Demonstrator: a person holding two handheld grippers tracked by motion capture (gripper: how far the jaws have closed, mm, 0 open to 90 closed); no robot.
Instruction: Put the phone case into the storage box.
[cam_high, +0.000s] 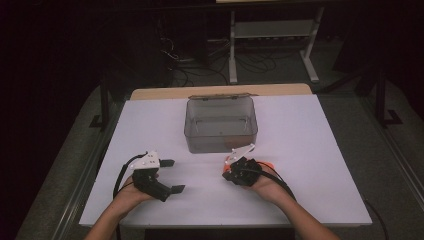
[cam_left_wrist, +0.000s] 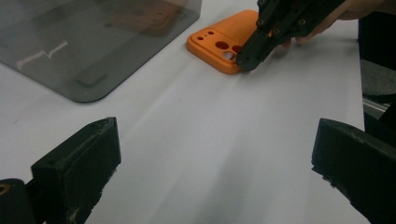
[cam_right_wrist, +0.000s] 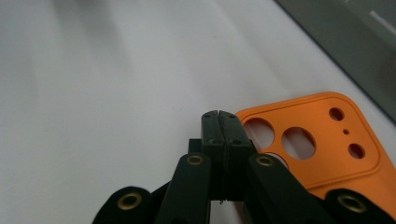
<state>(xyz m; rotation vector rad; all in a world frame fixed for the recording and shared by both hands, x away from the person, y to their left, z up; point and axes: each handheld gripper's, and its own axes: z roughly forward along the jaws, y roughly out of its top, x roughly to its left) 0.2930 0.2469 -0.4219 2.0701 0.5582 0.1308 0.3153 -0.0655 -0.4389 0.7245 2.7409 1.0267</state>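
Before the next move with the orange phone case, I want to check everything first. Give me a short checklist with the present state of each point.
1. Right gripper jaws closed: ok, pressed together with nothing between them.
2. Right gripper at the orange phone case: ok, its tip lies at the case's edge near the camera holes; actual contact cannot tell.
3. Case flat on the white table: ok, it lies outside the box.
4. Grey transparent box open on top: ok, its lid is folded back.
5. Left gripper clear of the case: ok, jaws wide open, off to the side.
6. Box inside free: cannot tell, orange shows through its wall.
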